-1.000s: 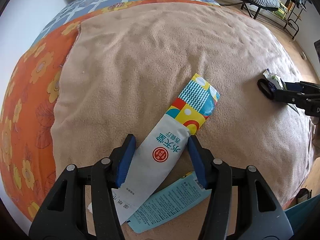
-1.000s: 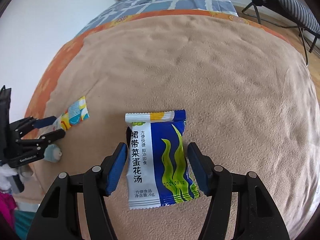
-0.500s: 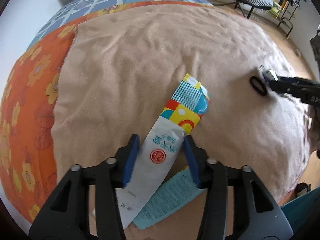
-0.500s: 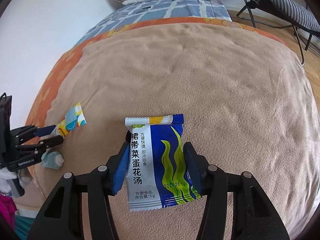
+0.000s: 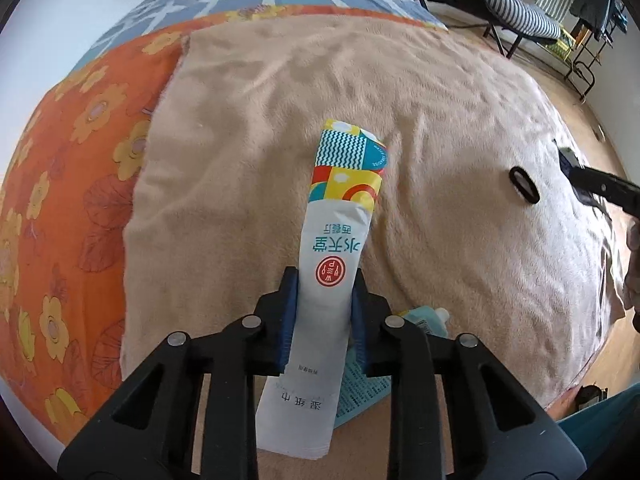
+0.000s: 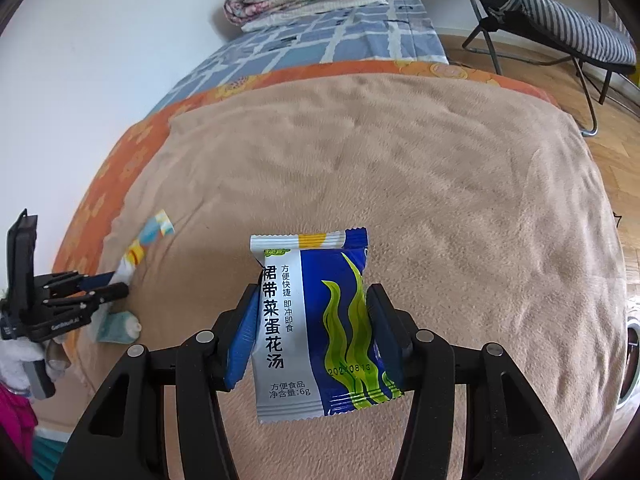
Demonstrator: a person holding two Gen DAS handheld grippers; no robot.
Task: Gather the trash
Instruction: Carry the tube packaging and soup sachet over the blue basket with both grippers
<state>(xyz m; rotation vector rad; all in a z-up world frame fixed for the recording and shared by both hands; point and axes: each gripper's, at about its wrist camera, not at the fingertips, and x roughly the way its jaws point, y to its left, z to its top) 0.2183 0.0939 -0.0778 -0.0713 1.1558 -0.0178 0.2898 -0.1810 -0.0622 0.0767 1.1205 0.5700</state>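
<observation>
The long white wet-wipe packet [image 5: 340, 248] with a colourful end stands between the blue pads of the left gripper [image 5: 325, 300], whose jaws are closing and already press its sides, above the near edge of the beige blanket [image 5: 280, 120]. Beneath it a teal wrapper [image 5: 424, 318] lies flat on that blanket's near edge. To the right along the same edge, the right gripper [image 6: 312, 320] pinches a blue-and-silver soup sachet [image 6: 316, 320] by its sides, lifted off the blanket. Beyond both, the blanket's middle lies wide and bare up to its far hem, where an orange flowered sheet [image 5: 72, 152] borders it.
</observation>
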